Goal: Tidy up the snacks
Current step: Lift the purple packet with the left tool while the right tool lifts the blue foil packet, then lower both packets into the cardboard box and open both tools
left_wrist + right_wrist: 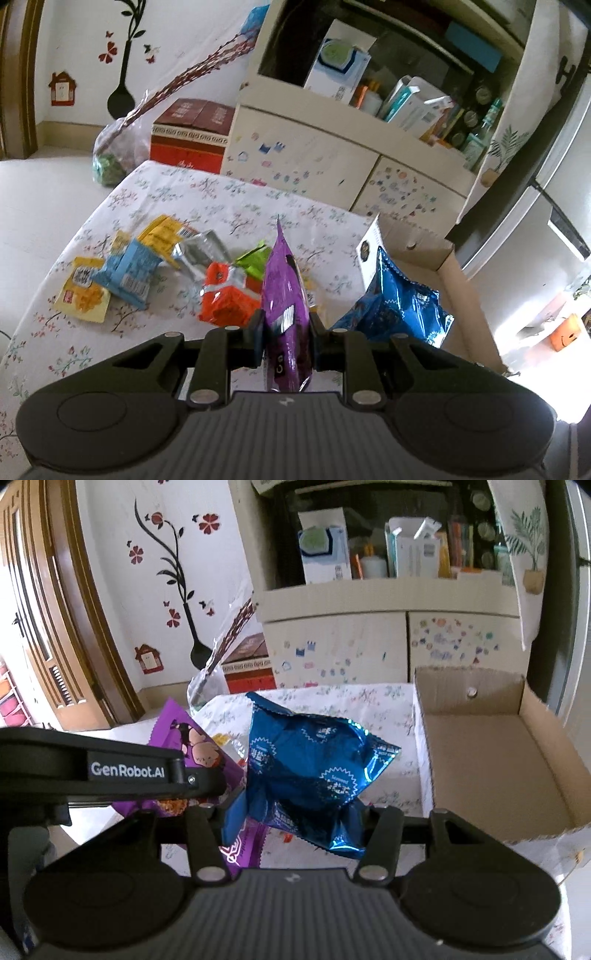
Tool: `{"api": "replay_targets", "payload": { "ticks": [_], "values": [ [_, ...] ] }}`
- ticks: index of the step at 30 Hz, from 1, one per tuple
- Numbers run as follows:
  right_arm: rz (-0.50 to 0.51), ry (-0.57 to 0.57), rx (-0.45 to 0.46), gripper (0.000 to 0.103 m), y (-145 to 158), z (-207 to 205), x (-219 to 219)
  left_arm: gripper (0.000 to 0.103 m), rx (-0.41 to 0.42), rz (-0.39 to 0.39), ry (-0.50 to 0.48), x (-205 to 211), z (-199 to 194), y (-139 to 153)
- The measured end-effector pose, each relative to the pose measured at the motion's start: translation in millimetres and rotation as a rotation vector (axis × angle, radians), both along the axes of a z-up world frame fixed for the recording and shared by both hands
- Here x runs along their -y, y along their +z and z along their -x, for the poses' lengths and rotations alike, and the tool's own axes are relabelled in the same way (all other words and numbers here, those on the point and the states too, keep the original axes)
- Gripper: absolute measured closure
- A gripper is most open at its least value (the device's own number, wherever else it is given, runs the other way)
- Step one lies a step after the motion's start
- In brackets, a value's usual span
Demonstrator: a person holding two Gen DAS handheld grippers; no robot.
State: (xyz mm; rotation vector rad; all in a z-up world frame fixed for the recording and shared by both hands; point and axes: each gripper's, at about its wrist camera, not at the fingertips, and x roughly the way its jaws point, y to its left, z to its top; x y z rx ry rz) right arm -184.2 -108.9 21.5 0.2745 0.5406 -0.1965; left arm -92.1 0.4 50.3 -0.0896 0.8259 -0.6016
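Yellow packet (pixel 83 290): lies flat on the floral desk (pixel 177 195) at about 9 o'clock in your left wrist view, the leftmost of the loose snacks.
Light blue packet (pixel 127 271): just right of the yellow one, overlapping its edge; a second yellow packet (pixel 164 232) sits behind it toward 10 o'clock.
Silver packet (pixel 201 251): crumpled, touching the second yellow packet on its right side.
Orange packet (pixel 227 301): near centre, just left of your left claw's tips; a green packet (pixel 255 258) lies behind it at about 12 o'clock from it.
Left claw (pixel 286 325): clamped on the purple snack bag (pixel 282 295), which stands edge-on and upright between the two fingers, its top point toward 12 o'clock. The right wrist view shows this claw's arm crossing at 9 o'clock with the purple bag (pixel 192 746) in it.
Right claw (pixel 295 812): closed on the blue snack bag (pixel 314 768), which is pinched at its lower part and puffs upward. In the left wrist view the blue bag (pixel 395 302) sits at 3 o'clock, just beside the purple one.
Cardboard box (pixel 491 760): open-topped, on the desk at 3 o'clock in your right wrist view, its inside bare; the blue bag is left of its wall, not inside.
Cabinet (pixel 369 642): behind the desk at 12 o'clock, doors covered in stickers, open shelf above holding cartons.
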Motion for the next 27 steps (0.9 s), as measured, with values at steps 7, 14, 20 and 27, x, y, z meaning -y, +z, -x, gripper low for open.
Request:
{"api": "replay_targets", "payload": {
  "ticks": [7, 14, 20, 27],
  "values": [
    [-0.003, -0.038, 0.033, 0.049, 16, 9, 16, 0.076, 0.034, 0.046, -0.029, 14, 4, 16],
    [0.014, -0.078, 0.062, 0.049, 33, 19, 35, 0.076, 0.054, 0.1, -0.067, 32, 7, 29],
    [0.026, -0.116, 0.061, 0.049, 41, 26, 49, 0.076, 0.062, 0.125, -0.093, 50, 9, 33],
    [0.056, -0.145, 0.046, 0.049, 47, 31, 67, 0.076, 0.062, 0.165, -0.117, 68, 9, 35]
  ]
}}
